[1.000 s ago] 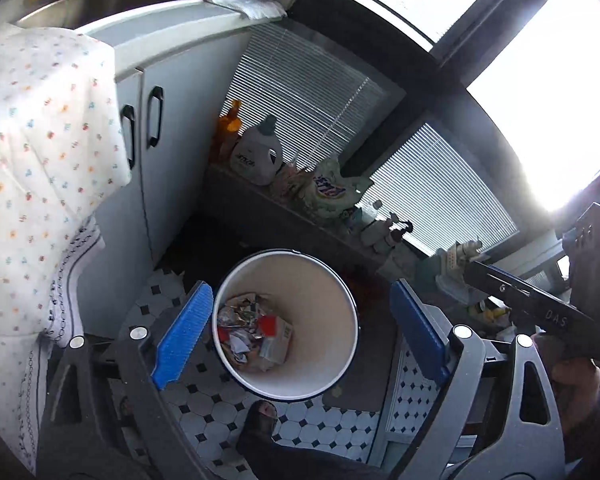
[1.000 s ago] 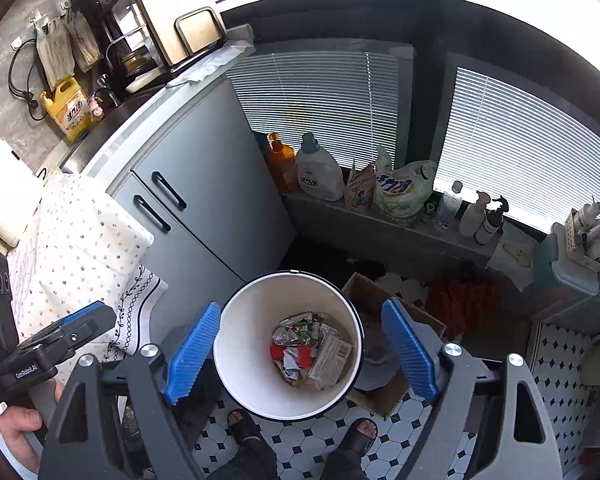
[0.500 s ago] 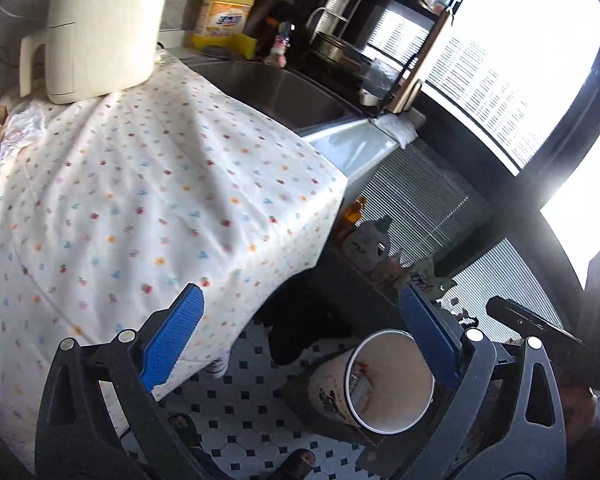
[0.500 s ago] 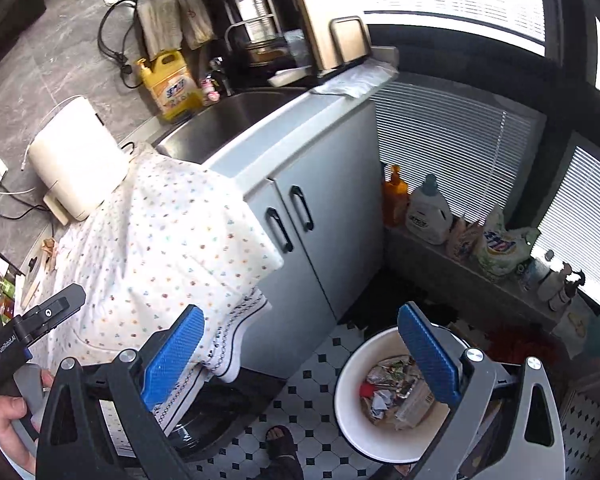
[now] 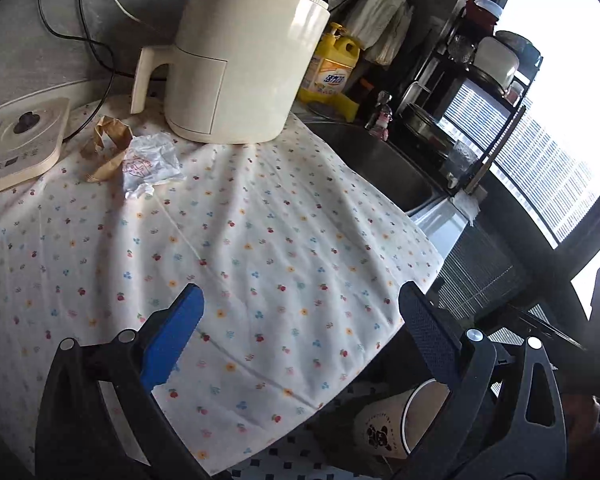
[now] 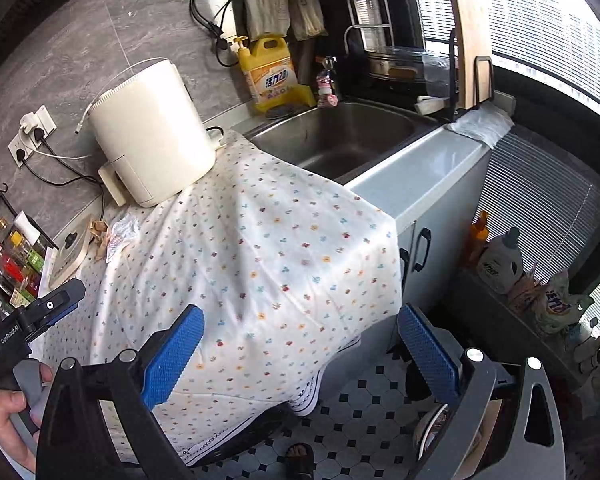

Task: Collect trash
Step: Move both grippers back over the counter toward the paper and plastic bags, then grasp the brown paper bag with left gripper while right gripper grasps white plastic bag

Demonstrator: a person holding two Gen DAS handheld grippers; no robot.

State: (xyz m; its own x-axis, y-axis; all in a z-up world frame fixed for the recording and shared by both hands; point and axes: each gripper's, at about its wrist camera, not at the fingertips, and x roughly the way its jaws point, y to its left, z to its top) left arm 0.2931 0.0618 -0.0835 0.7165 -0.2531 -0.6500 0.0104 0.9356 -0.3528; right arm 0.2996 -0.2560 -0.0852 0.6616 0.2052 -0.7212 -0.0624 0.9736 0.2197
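A crumpled clear wrapper [image 5: 150, 164] and a torn brown paper scrap [image 5: 106, 146] lie on the flowered tablecloth [image 5: 260, 248], left of a cream appliance [image 5: 240, 60]. Both also show small in the right wrist view, the wrapper [image 6: 120, 234] beside the brown scrap [image 6: 99, 236]. The white trash bin [image 5: 396, 426] stands on the tiled floor, low right, partly hidden by my finger; its rim [image 6: 428, 426] peeks out in the right wrist view. My left gripper [image 5: 300, 340] is open and empty above the cloth. My right gripper [image 6: 300, 346] is open and empty over the cloth's edge.
A flat cream scale-like device [image 5: 18, 148] sits left of the trash. A steel sink [image 6: 340, 136], yellow detergent jug [image 6: 270, 74] and dish rack [image 6: 400, 48] lie behind. Grey cabinets [image 6: 424, 236] and bottles [image 6: 500, 260] stand along the window sill. Cables [image 5: 80, 40] hang behind the appliance.
Both grippers have swung up and left from over the trash bin to face the cloth-covered counter. The bin has dropped to the lower right of both views. Both stay open and empty.
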